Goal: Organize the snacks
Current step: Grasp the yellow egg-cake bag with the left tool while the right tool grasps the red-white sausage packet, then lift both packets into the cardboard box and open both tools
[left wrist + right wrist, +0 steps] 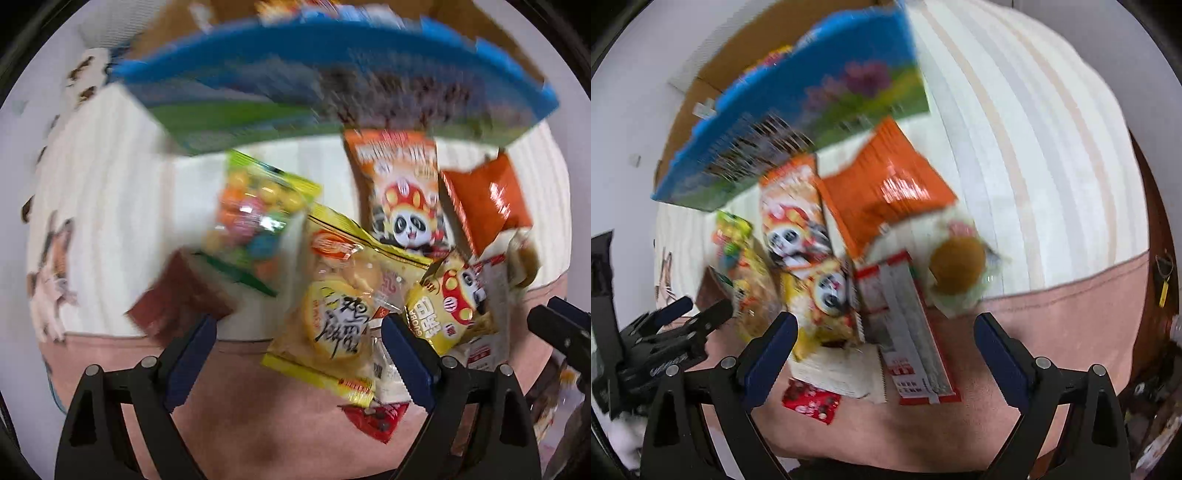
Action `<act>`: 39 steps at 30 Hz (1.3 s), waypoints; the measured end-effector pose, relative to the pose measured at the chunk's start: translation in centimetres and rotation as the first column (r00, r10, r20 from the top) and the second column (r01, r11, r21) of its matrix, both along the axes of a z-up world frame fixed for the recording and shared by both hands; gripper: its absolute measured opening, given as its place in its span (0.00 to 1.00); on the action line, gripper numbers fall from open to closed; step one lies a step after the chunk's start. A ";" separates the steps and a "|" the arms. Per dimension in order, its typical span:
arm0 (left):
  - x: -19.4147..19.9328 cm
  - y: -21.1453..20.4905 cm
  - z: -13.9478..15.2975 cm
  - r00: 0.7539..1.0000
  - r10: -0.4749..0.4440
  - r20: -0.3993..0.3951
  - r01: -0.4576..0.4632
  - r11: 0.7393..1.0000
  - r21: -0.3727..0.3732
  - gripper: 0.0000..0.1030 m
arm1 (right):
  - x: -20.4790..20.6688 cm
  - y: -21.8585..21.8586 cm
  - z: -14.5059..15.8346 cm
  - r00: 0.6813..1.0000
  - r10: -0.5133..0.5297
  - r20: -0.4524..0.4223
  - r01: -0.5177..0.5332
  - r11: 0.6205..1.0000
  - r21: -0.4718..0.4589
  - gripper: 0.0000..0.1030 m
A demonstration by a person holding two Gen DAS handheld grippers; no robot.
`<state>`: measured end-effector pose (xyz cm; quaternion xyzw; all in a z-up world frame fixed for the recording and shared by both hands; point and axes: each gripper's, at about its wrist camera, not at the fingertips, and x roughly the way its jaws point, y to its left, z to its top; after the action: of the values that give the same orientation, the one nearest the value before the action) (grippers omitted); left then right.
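Both the left gripper (299, 354) and right gripper (886, 350) are hanging with fingers released over the snack pile (369, 266) beside the blue box (295, 74), sorting barely looking begun

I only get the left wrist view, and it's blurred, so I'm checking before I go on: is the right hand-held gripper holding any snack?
Observer: No. The right hand-held gripper is open. A long red-and-white flat packet lies below the gap, and neither pad presses on it.
Operator: What's the brownish thing at my right edge?
Observer: A round brown bun in a clear wrapper. It lies just beside the red-and-white packet, below the orange foil packet.
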<state>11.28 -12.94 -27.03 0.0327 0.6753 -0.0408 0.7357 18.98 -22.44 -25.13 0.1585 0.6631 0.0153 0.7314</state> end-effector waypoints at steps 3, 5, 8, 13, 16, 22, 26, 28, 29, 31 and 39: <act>0.9 -1.5 -1.8 0.998 -0.048 -0.033 0.047 0.998 -0.032 0.89 | -0.3 0.0 -2.1 0.999 0.009 -0.031 -0.010 1.000 -0.009 0.85; 1.3 -2.4 -2.6 0.996 -0.070 -0.047 0.067 0.996 -0.058 0.77 | -0.3 0.3 -3.4 0.998 0.020 -0.059 -0.021 1.000 -0.015 0.85; 1.3 -3.1 -3.1 0.996 -0.071 -0.054 0.067 0.995 -0.070 0.62 | -0.3 0.6 -5.3 0.995 0.041 -0.092 -0.040 0.999 0.013 0.86; -0.3 -2.0 -2.7 1.000 -0.010 -0.027 0.008 0.998 -0.055 0.58 | -0.6 1.1 -5.9 0.993 0.083 -0.078 -0.087 0.995 -0.048 0.47; -2.2 -0.8 -2.2 0.999 0.048 -0.015 -0.049 0.998 -0.033 0.58 | -1.4 -0.1 -5.8 0.996 0.061 -0.066 -0.064 0.997 -0.039 0.29; -6.7 2.2 -2.8 0.986 0.162 -0.045 -0.163 0.986 -0.023 0.59 | -4.0 -1.8 -6.1 0.994 0.038 -0.105 -0.037 0.999 0.008 0.27; -7.5 2.9 -5.5 0.975 0.197 -0.107 -0.201 0.979 -0.030 0.59 | -3.9 0.1 -6.6 0.991 0.084 -0.101 -0.086 0.996 -0.016 0.55; -7.4 2.6 -6.3 0.976 0.182 -0.115 -0.184 0.983 -0.007 0.60 | -3.2 2.3 -7.0 0.987 0.125 -0.102 -0.132 0.989 -0.062 0.71; -7.2 2.4 -6.7 0.977 0.176 -0.120 -0.177 0.984 0.001 0.60 | -3.1 3.4 -7.2 0.983 0.152 -0.099 -0.163 0.981 -0.109 0.75; -7.3 2.5 -7.3 0.977 0.171 -0.126 -0.172 0.985 0.004 0.61 | -3.0 4.9 -7.7 0.979 0.188 -0.083 -0.202 0.957 -0.210 0.74; -6.8 4.3 -7.5 0.976 0.170 -0.133 -0.173 0.985 -0.013 0.65 | -6.4 2.6 -6.8 0.989 0.129 -0.072 -0.140 0.972 -0.188 0.46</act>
<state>4.52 -8.60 -34.54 -0.0373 0.7222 0.0125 0.6906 12.55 -19.83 -31.90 0.0422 0.6920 -0.0039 0.7207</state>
